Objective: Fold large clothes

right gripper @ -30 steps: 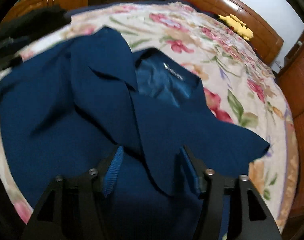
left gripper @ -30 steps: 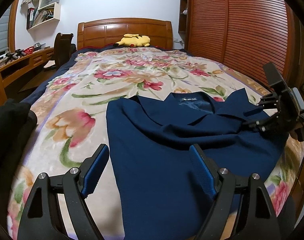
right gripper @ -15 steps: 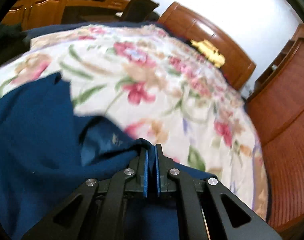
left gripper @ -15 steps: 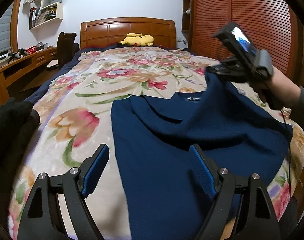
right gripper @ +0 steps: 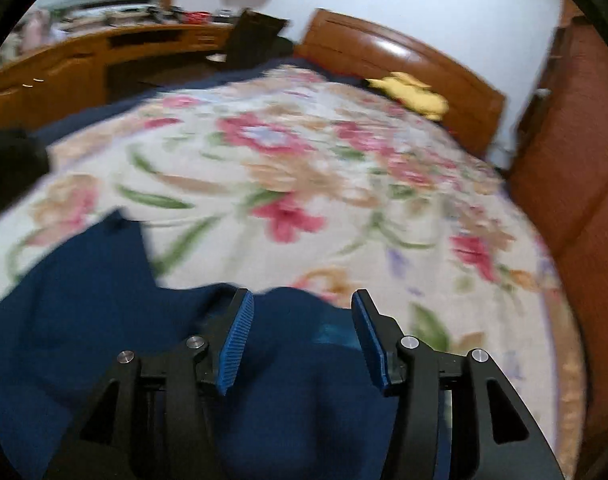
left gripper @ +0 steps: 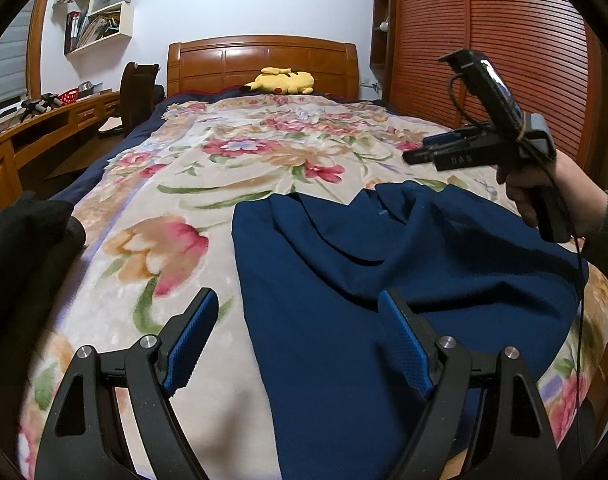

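A large navy blue garment (left gripper: 384, 288) lies on the floral bedspread (left gripper: 207, 184), its right side folded over toward the middle so the collar is covered. My left gripper (left gripper: 299, 328) is open and empty, hovering over the garment's near left edge. My right gripper (left gripper: 428, 151) is held in the air above the garment's far right part. In the blurred right wrist view my right gripper (right gripper: 301, 330) is open and empty, with the garment (right gripper: 103, 320) below it.
A yellow plush toy (left gripper: 281, 80) lies by the wooden headboard (left gripper: 263, 56). A wooden wardrobe (left gripper: 504, 40) lines the right side. A desk (left gripper: 31, 132) and dark chair (left gripper: 137, 92) stand left. Dark clothing (left gripper: 19, 264) lies at the bed's left edge.
My right gripper closed on the garment's right side, carried it over toward the middle, then let go and rose open. My left gripper stayed open and barely moved.
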Demonstrator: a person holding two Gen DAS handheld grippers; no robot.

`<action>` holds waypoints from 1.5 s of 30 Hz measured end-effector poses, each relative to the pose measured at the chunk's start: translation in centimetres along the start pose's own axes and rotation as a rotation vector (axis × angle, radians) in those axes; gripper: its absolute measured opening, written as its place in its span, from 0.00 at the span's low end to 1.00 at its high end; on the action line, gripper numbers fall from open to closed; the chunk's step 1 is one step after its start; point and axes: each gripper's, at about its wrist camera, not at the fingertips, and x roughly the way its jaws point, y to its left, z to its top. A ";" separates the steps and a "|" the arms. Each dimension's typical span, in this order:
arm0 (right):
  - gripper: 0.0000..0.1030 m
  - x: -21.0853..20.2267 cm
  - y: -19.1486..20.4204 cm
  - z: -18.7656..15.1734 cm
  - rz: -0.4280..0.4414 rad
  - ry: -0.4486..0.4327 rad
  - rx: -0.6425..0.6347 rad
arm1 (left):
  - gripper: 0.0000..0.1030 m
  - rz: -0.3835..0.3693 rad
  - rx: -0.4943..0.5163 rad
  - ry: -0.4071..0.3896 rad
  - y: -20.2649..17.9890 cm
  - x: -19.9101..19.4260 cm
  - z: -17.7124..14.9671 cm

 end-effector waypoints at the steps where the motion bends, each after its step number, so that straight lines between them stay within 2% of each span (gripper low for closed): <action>1: 0.51 -0.2 1.0 -0.1 0.036 0.003 -0.023 | 0.80 0.002 0.001 0.001 0.0 0.0 0.0; 6: 0.51 -0.7 6.2 -0.6 0.205 0.026 -0.096 | 0.80 0.013 -0.004 0.005 0.5 -0.2 -0.1; 10: 0.51 0.1 10.2 -1.2 0.323 0.086 -0.160 | 0.80 0.021 -0.010 0.006 1.1 -0.5 -0.3; 14: 0.51 2.6 12.7 -2.0 0.326 0.196 -0.247 | 0.80 0.027 -0.016 0.008 1.6 -0.7 -0.5; 16: 0.22 3.8 12.7 -1.8 0.305 0.237 -0.264 | 0.80 0.028 -0.019 0.008 1.8 -0.8 -0.6; 17: 0.02 4.4 12.8 -1.8 0.302 0.254 -0.279 | 0.80 0.028 -0.021 0.007 1.9 -0.8 -0.6; 19: 0.02 4.8 12.9 -1.2 0.263 0.249 -0.309 | 0.80 0.027 -0.023 0.007 2.1 -0.8 -0.6; 22: 0.02 4.7 11.5 0.8 0.111 0.168 -0.305 | 0.80 0.024 -0.022 0.006 2.0 -0.8 -0.6; 25: 0.02 3.7 8.1 3.3 -0.062 0.038 -0.187 | 0.80 0.020 -0.016 0.007 1.8 -0.6 -0.5; 27: 0.02 3.7 5.6 4.5 -0.107 0.025 -0.086 | 0.80 0.017 -0.012 0.010 1.6 -0.4 -0.4; 28: 0.04 3.7 4.7 4.8 -0.124 0.023 -0.053 | 0.80 0.015 -0.010 0.011 1.6 -0.4 -0.4; 29: 0.16 3.7 4.2 4.9 -0.122 0.027 -0.029 | 0.80 0.012 -0.008 0.011 1.5 -0.3 -0.3; 30: 0.37 3.6 3.8 4.9 -0.099 0.032 -0.004 | 0.80 0.009 -0.006 0.009 1.4 -0.3 -0.3; 32: 0.59 3.1 3.8 4.3 -0.033 0.025 0.004 | 0.80 0.005 -0.003 0.008 1.3 -0.3 -0.2; 34: 0.60 2.2 4.0 3.2 0.009 0.012 -0.016 | 0.80 0.002 -0.001 0.008 1.1 -0.3 -0.2; 38: 0.60 2.9 5.2 0.9 0.206 0.089 -0.024 | 0.80 0.003 0.007 0.011 0.8 -0.2 -0.3; 42: 0.60 2.7 7.6 0.1 0.325 0.096 -0.049 | 0.80 0.009 0.007 0.015 0.8 -0.2 -0.4; 45: 0.57 3.7 9.0 -0.2 0.373 0.130 -0.081 | 0.80 0.014 0.006 0.018 1.0 -0.2 -0.5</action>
